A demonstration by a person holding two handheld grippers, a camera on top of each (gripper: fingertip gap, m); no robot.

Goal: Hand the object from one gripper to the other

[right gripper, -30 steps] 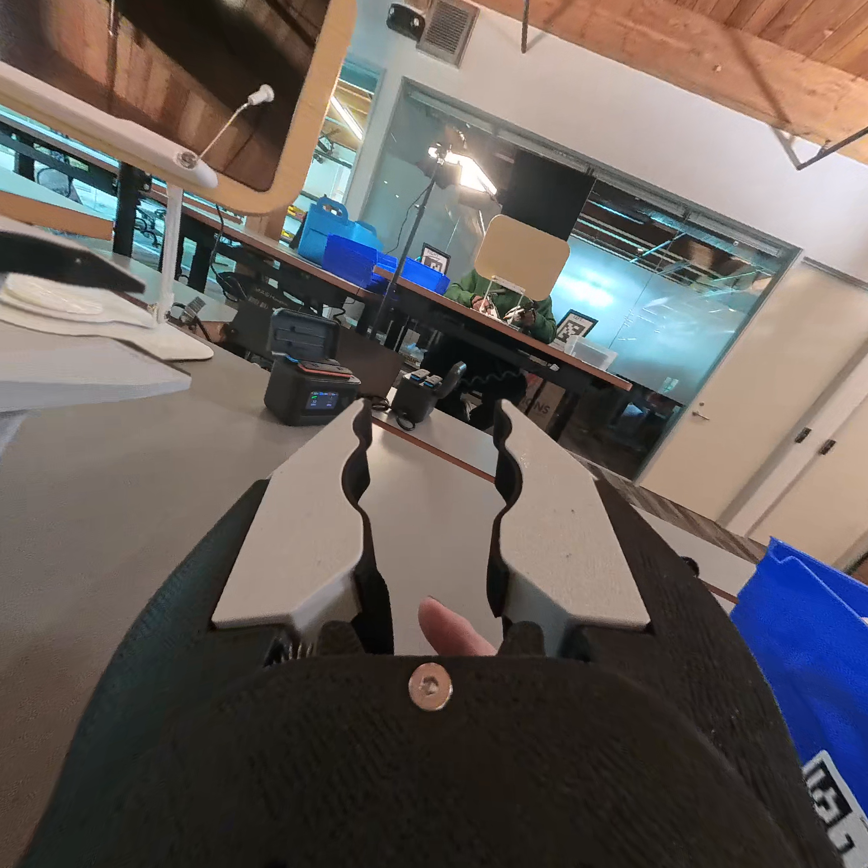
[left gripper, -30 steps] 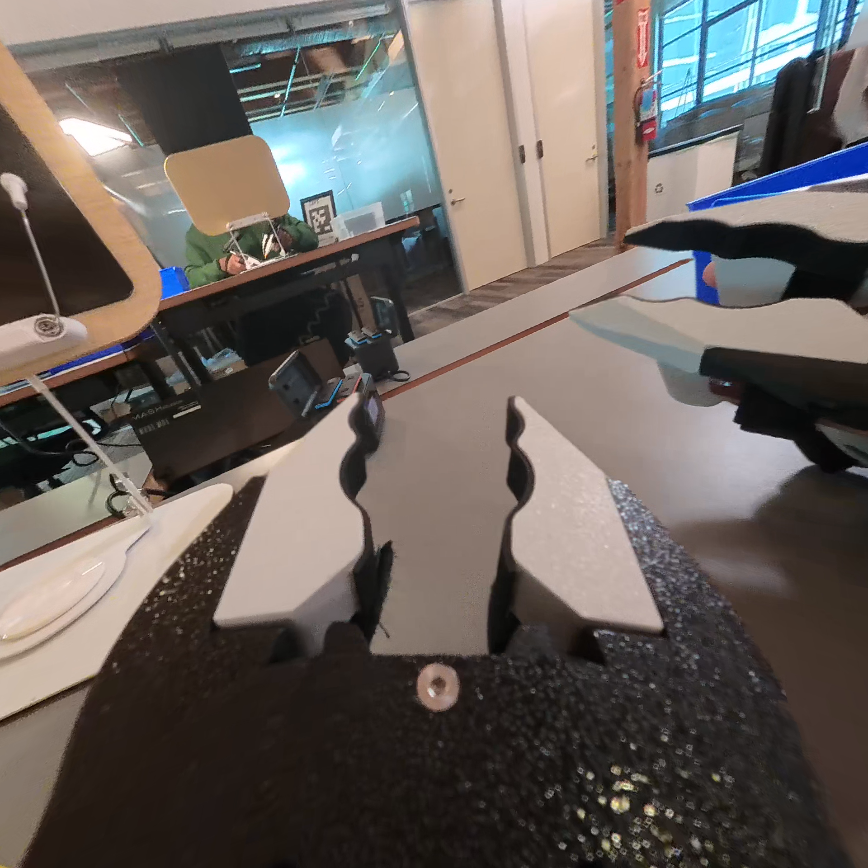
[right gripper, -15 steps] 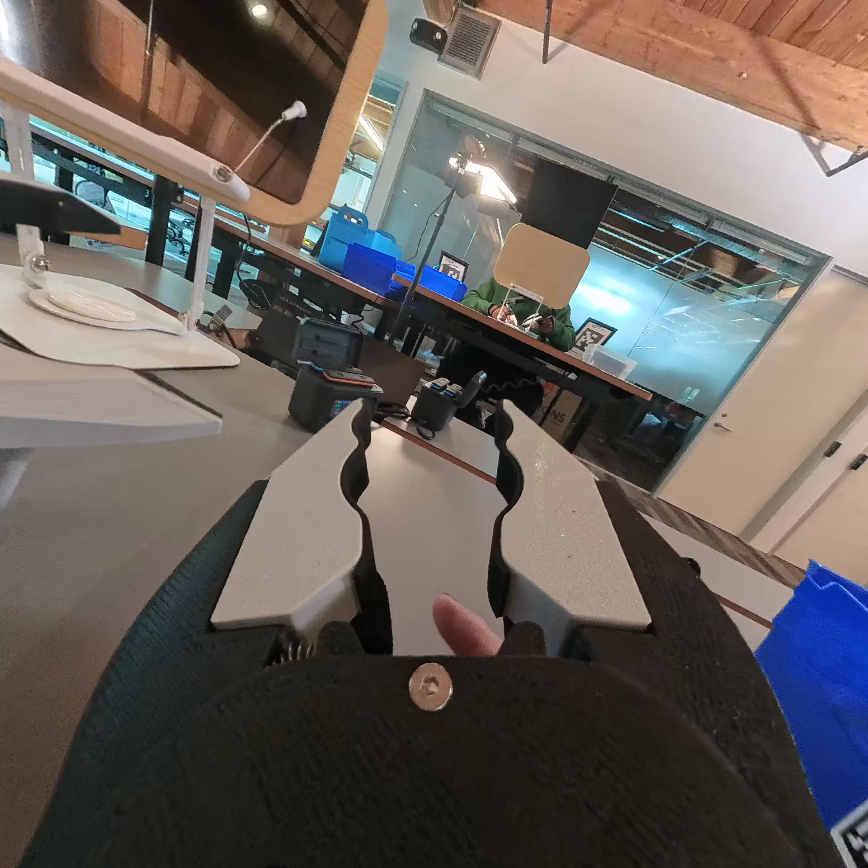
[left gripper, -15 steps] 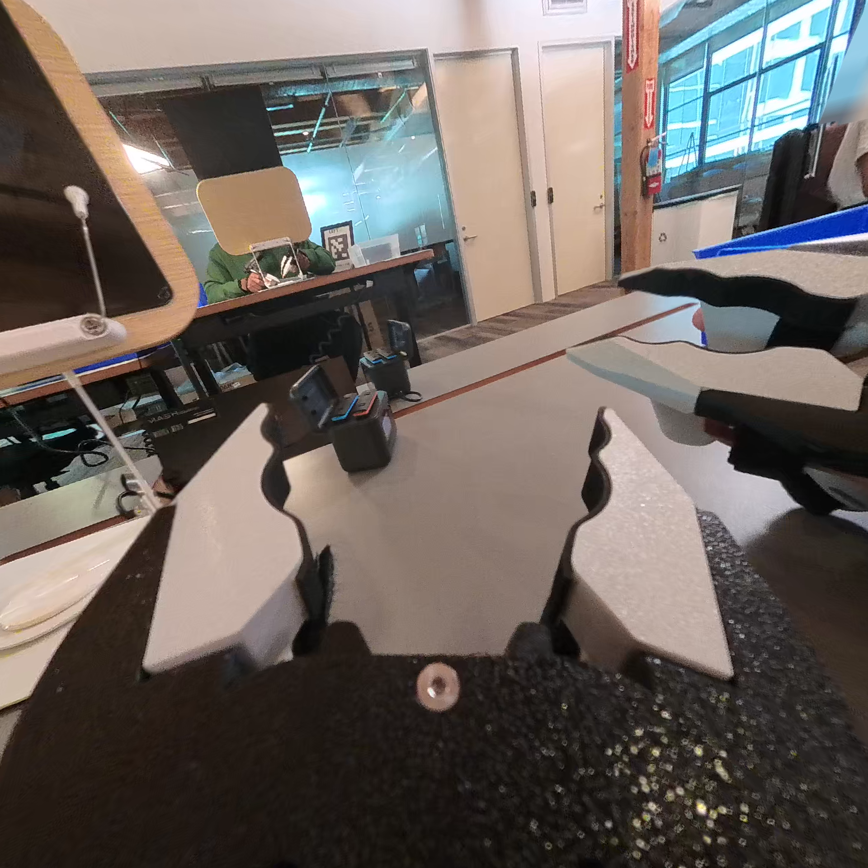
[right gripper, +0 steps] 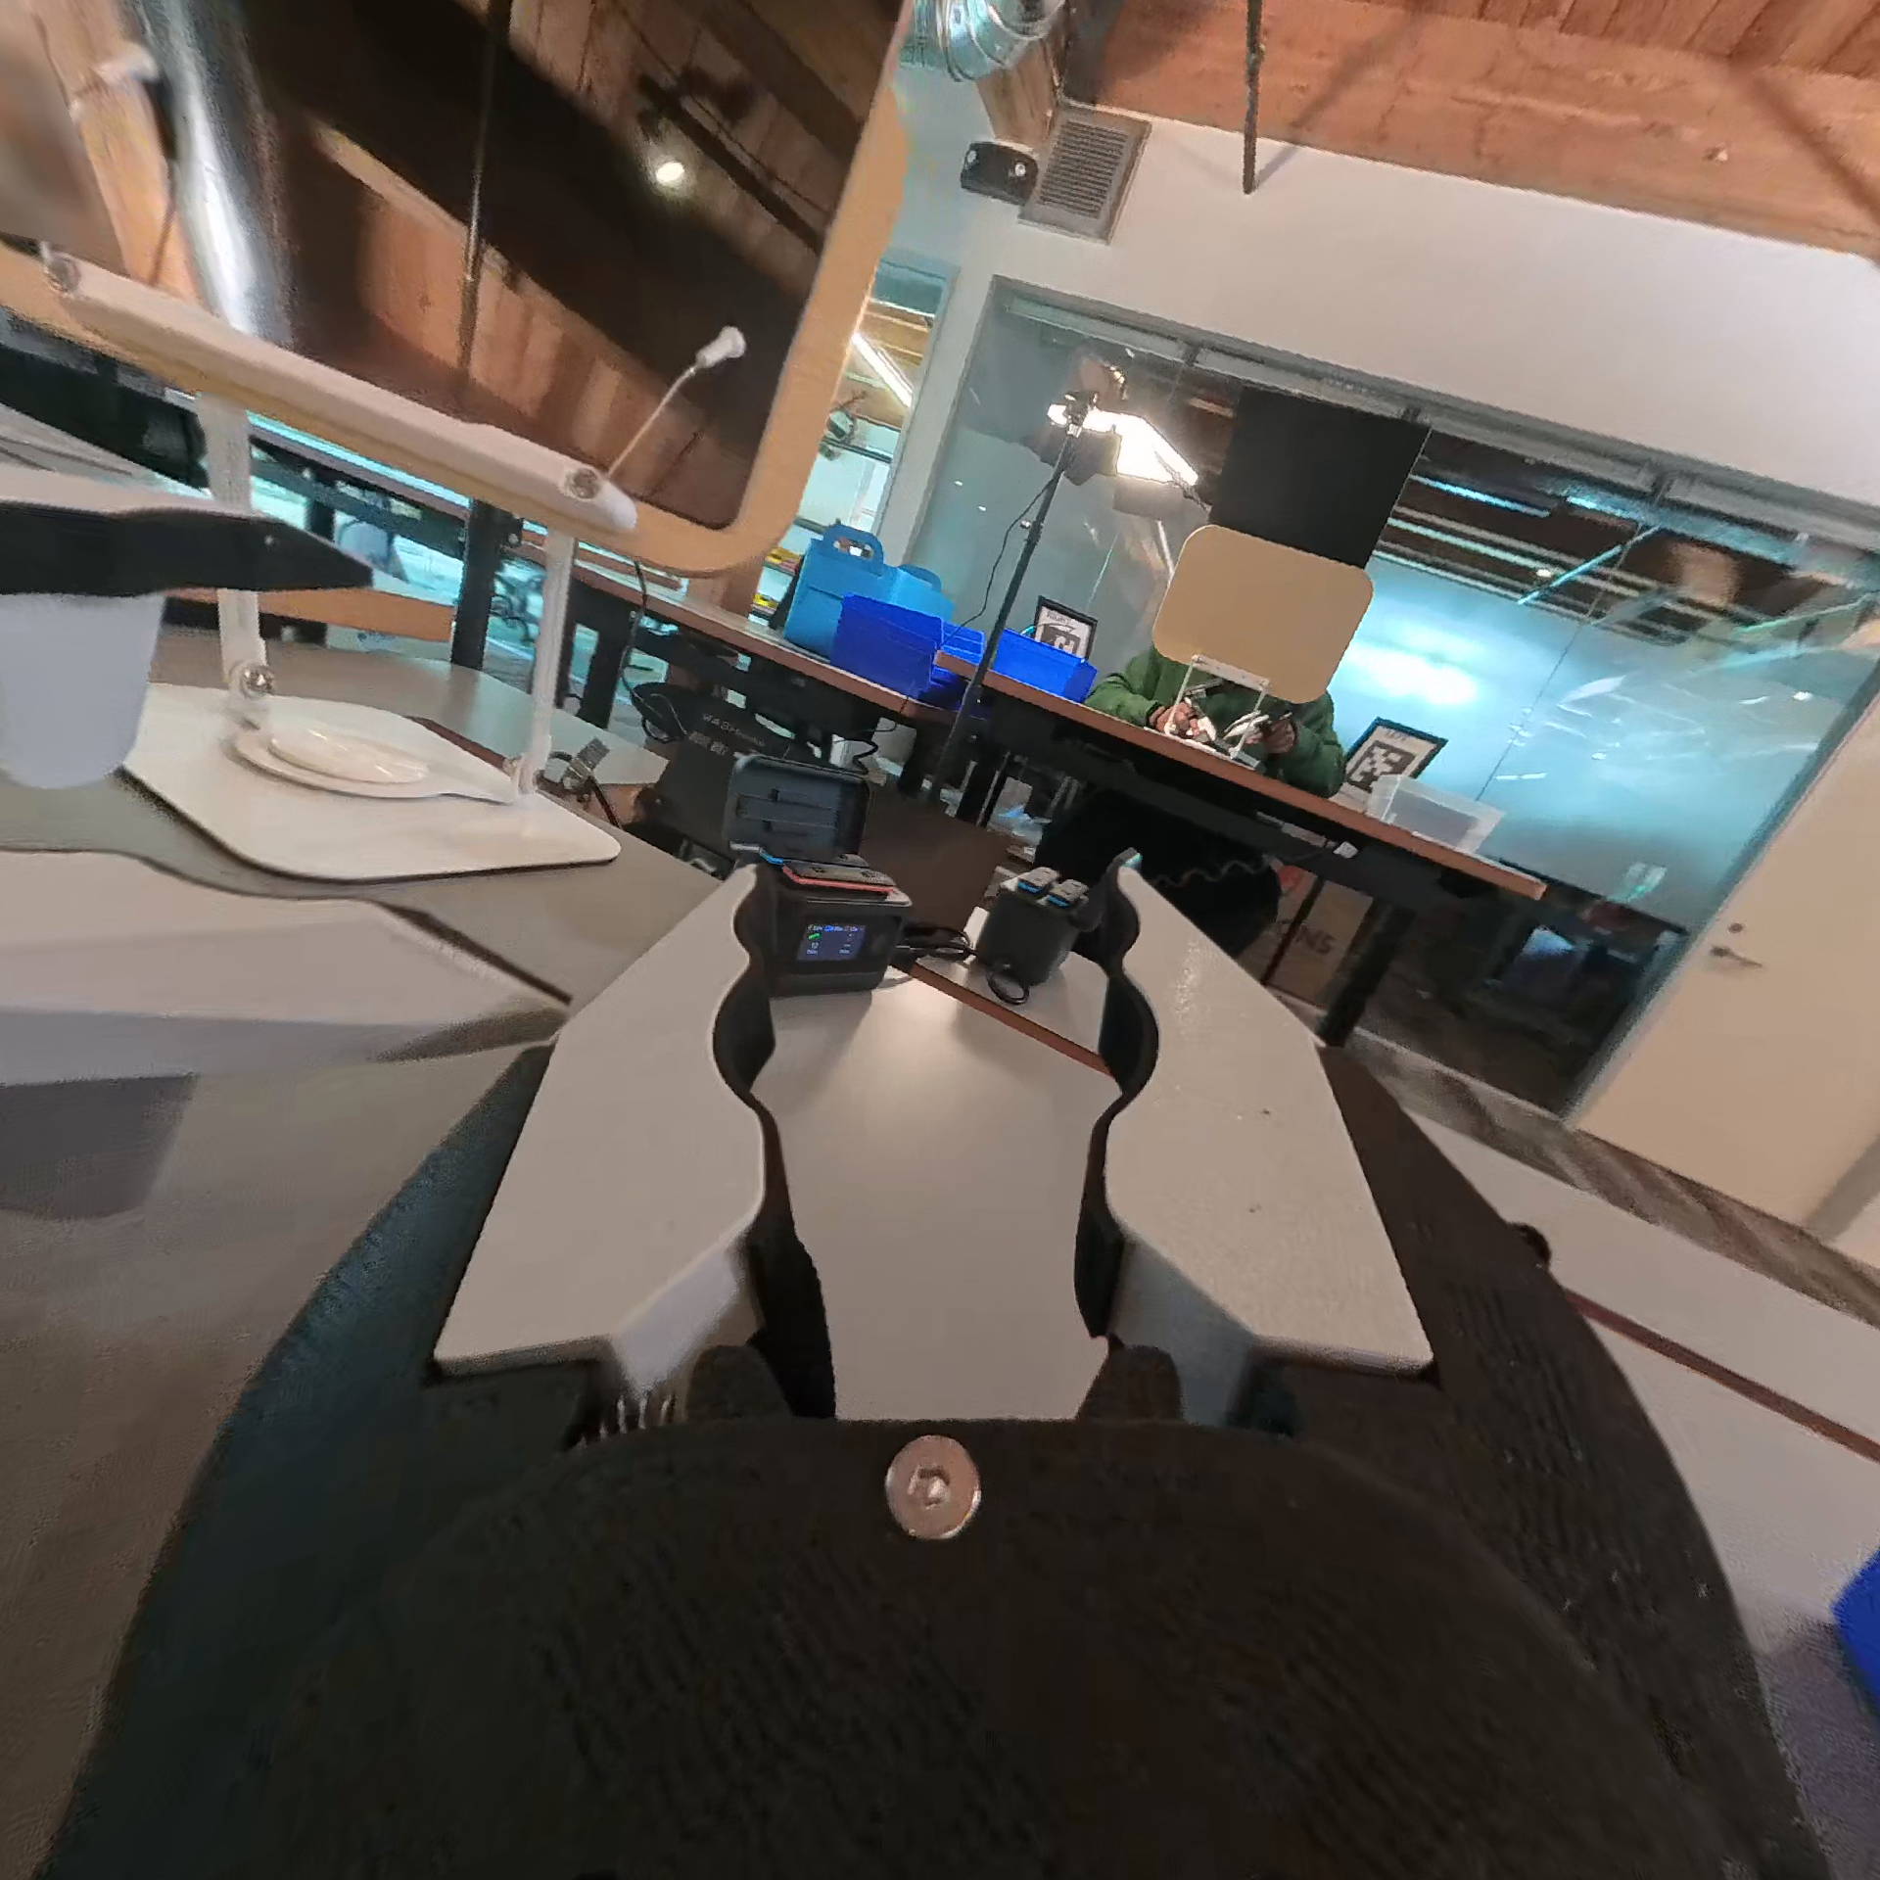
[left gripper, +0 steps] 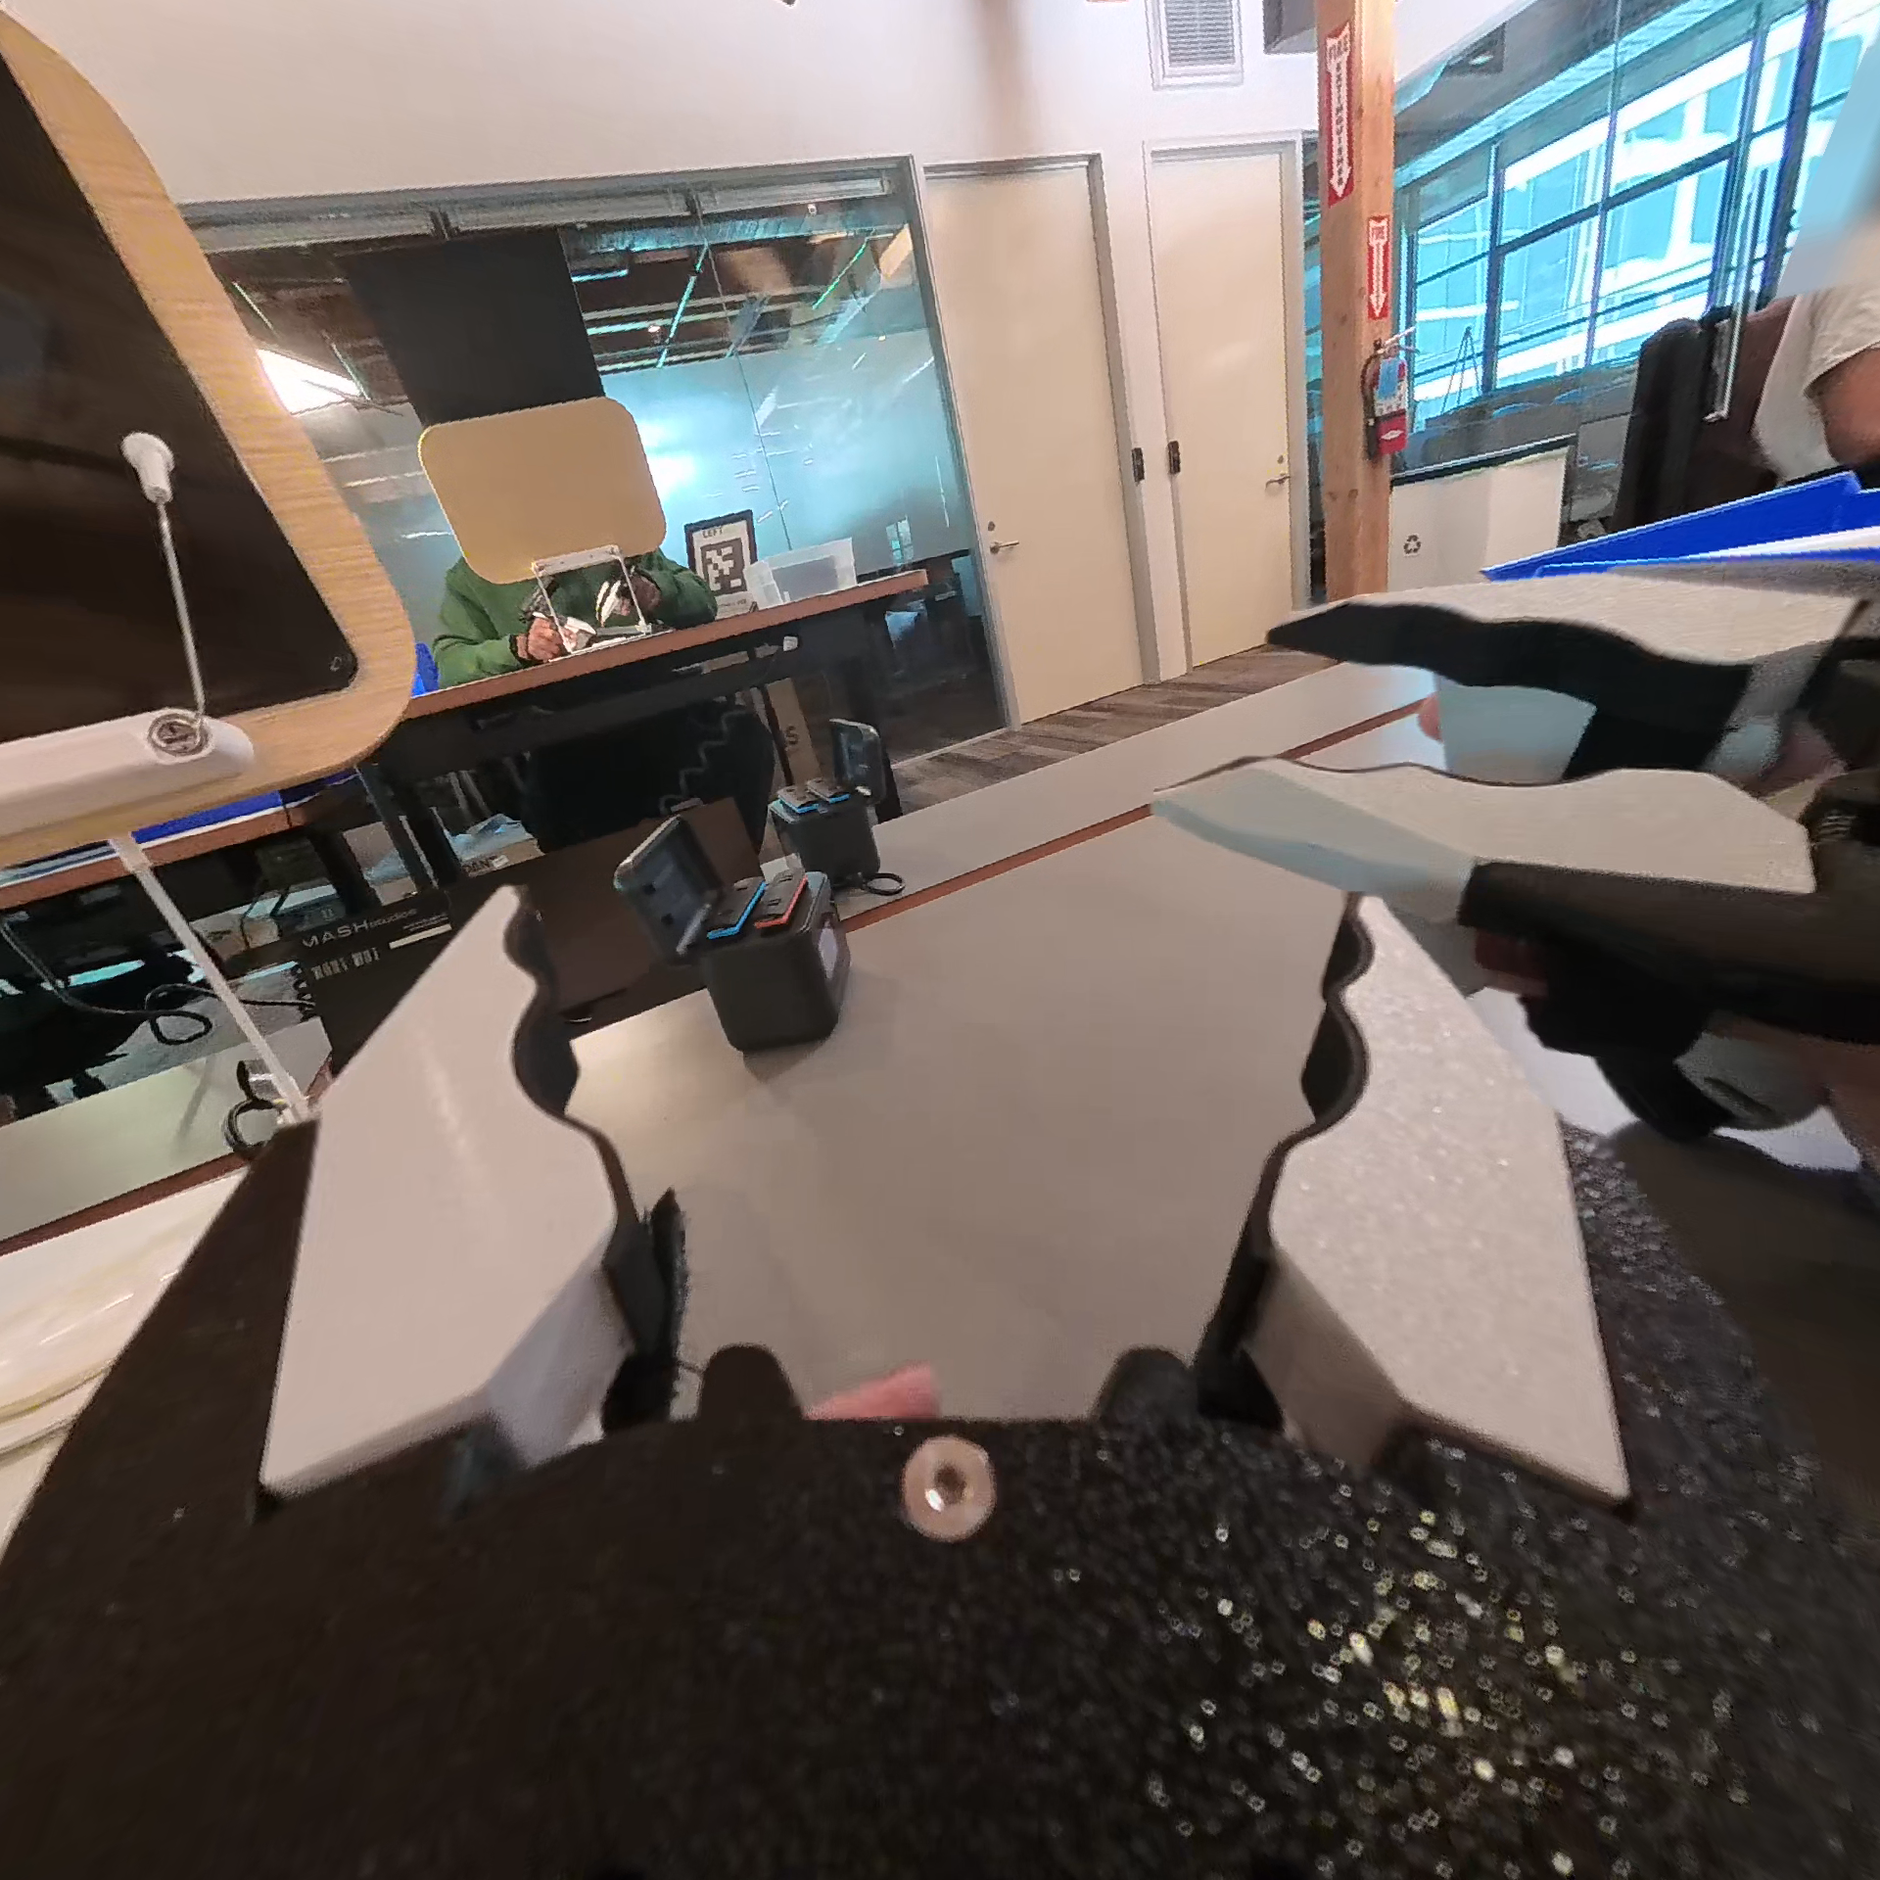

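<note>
Indoor, evenly bright. Daylight enters through the windows (left gripper: 1587,234) far right, and a studio lamp (right gripper: 1104,432) glares behind the far glass wall (right gripper: 1526,651). Soft shadow lies on the table (left gripper: 1017,1119) under the right gripper (left gripper: 1424,753), which is smeared. Strong wide-angle bending at the edges of both views. Near gripper bodies are soft; the left edge of the right wrist view is motion-blurred. The far room is sharp.

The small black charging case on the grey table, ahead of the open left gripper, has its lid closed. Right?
No: the left wrist view shows the small black charging case with its lid open, on the grey table ahead of the open left gripper.
</note>
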